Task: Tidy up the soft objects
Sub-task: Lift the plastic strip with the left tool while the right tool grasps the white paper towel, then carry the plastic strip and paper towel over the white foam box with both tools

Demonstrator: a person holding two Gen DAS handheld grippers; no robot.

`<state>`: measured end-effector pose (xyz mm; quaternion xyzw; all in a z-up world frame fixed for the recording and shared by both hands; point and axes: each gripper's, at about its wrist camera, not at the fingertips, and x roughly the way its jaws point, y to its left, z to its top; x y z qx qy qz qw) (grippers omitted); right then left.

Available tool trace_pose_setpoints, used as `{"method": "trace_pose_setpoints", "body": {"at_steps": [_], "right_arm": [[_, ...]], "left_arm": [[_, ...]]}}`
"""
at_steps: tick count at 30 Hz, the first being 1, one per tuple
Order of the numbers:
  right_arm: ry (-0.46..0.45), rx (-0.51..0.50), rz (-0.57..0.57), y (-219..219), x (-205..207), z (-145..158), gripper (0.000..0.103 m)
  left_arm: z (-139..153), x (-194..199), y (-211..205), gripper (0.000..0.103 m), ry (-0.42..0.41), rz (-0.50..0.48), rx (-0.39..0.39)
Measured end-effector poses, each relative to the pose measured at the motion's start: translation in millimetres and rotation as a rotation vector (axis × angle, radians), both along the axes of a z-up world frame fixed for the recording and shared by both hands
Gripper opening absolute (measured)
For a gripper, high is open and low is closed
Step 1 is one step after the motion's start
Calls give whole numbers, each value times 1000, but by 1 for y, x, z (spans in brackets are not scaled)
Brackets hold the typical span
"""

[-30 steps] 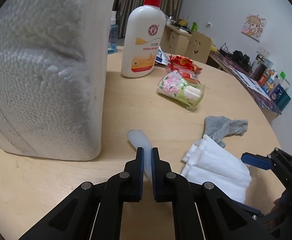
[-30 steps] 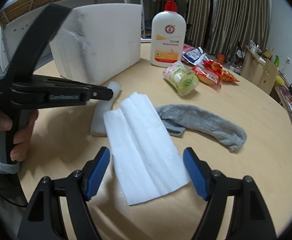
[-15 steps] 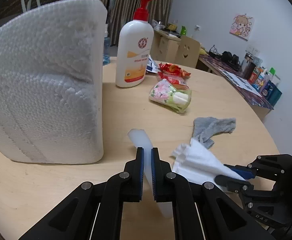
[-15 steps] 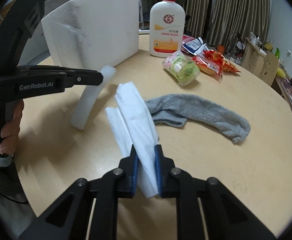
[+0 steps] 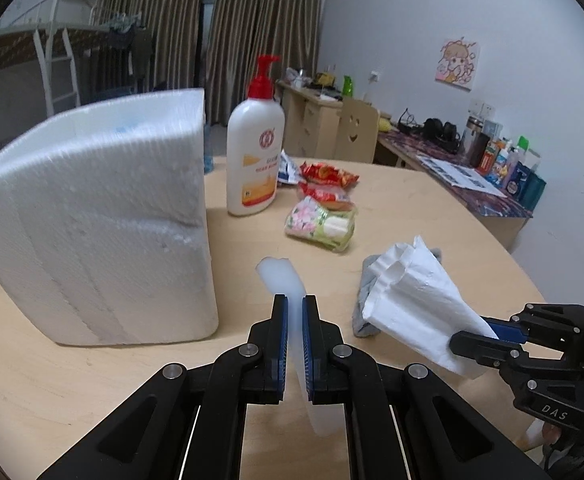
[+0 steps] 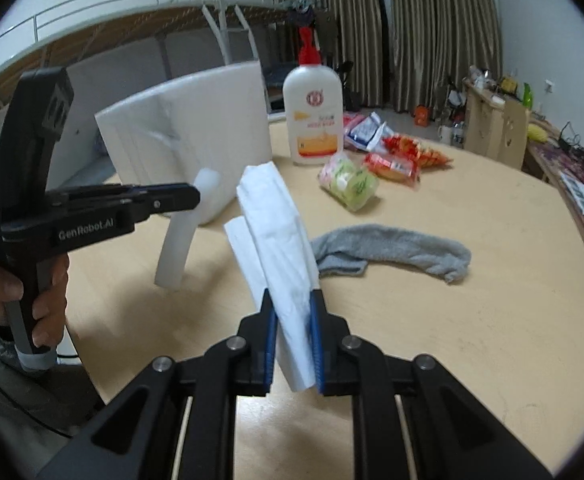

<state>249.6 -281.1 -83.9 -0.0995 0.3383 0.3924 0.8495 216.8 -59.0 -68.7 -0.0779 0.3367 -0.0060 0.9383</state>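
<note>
The white foam strip (image 5: 282, 280) hangs lifted off the round wooden table (image 5: 92, 380), its long axis running fore and aft through the left gripper (image 5: 293, 304) — one end sticks out ahead toward the styrofoam box (image 5: 92, 232), the other droops below the fingers, as the right wrist view shows. The jaws of this gripper are nearly pressed together, pinching the strip with only its thickness between the blue pads.

The folded white cloth (image 6: 280, 240) is held up by the right gripper (image 6: 293, 300). Its length points away from the fingers and upward, fanning wider at the free end. Here the jaws are drawn close, clamping the cloth's narrow lower part.

The grey sock (image 6: 396, 248) lies flat on the table just behind the cloth, stretched left to right. Farther back stand a pump bottle (image 6: 314, 124) and a few snack packets (image 6: 396, 160) — well apart from both grippers.
</note>
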Motion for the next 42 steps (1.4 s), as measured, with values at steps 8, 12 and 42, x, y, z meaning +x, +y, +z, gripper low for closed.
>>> {"method": "trace_pose_setpoints", "body": {"at_steps": [8,12,42], "right_arm": [[-50,68,-46,-6,-13,20,19],[-80,97,-62,-10,-21,31,19],[-256,235,-139,-5,-63,71,19]], "left_arm": [[25,-20,-1,7,-71,-16,25],[37,-30,-1,7,-107,-29,45],[99,-101,13,7,-332,-48,138]]}}
